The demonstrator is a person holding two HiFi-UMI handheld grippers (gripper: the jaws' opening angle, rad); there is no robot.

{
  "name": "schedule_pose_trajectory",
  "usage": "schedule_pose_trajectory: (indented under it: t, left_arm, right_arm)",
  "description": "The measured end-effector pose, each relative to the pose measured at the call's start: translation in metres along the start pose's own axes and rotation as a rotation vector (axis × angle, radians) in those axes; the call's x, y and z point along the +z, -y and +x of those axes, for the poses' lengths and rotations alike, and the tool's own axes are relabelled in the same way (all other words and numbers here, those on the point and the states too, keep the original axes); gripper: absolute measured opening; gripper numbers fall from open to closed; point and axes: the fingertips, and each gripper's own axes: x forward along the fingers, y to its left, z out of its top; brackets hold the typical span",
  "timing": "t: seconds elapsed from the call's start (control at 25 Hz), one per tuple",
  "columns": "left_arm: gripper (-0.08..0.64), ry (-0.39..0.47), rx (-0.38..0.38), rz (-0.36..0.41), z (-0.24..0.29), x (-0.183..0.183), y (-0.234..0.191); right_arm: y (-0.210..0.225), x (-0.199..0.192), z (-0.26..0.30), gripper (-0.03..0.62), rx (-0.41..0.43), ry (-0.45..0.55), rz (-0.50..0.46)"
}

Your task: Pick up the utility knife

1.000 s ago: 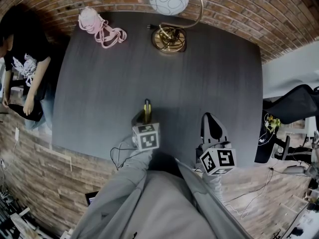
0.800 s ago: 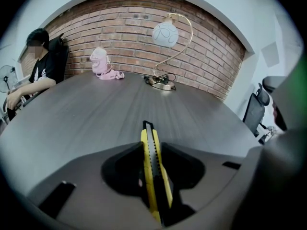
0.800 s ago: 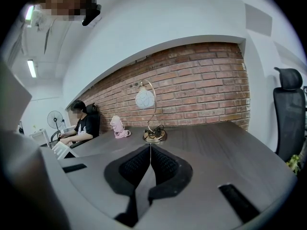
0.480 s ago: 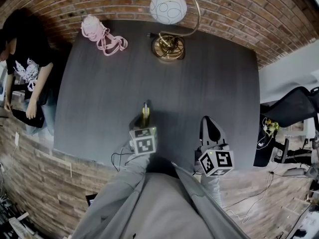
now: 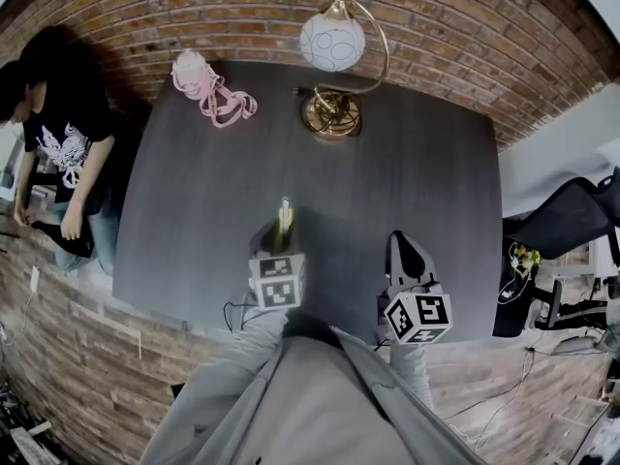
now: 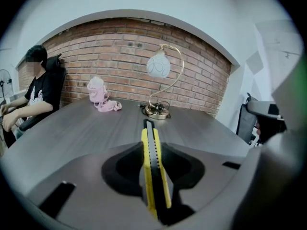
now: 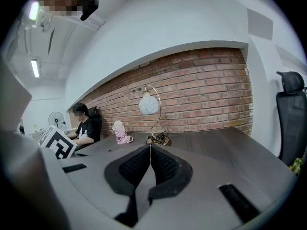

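Note:
The utility knife (image 6: pixel 152 162), yellow with a black slider strip, stands on edge between the jaws of my left gripper (image 6: pixel 154 169), which is shut on it. Its tip points away toward the lamp. In the head view the knife (image 5: pixel 285 219) sticks out ahead of the left gripper (image 5: pixel 279 240), lifted above the dark table (image 5: pixel 194 192) near its front edge. My right gripper (image 5: pixel 407 257) hovers at the table's front right, its jaws shut with nothing between them; in the right gripper view (image 7: pixel 150 164) the ribbed pads meet.
A brass lamp with a white globe (image 5: pixel 332 44) stands at the table's far middle, a pink bottle with a strap (image 5: pixel 203 80) at far left. A seated person (image 5: pixel 60 134) is left of the table; a black office chair (image 5: pixel 567 216) is at right. Brick wall behind.
My left gripper has risen with the knife held in it, coming up off the table. The right gripper has stayed in place.

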Motion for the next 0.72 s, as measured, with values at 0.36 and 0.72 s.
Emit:
schedule_pose_trajectory:
  t: [0.36, 0.72]
  left_arm:
    - [0.126, 0.142, -0.027, 0.044, -0.023, 0.059, -0.006]
    - [0.126, 0.284, -0.081, 0.076, -0.060, 0.114, -0.003]
  right_arm:
    - [-0.012, 0.011, 0.008, 0.020, 0.023, 0.012, -0.030]
    - [-0.026, 0.028, 0.016, 0.020, 0.056, 0.031, -0.064]
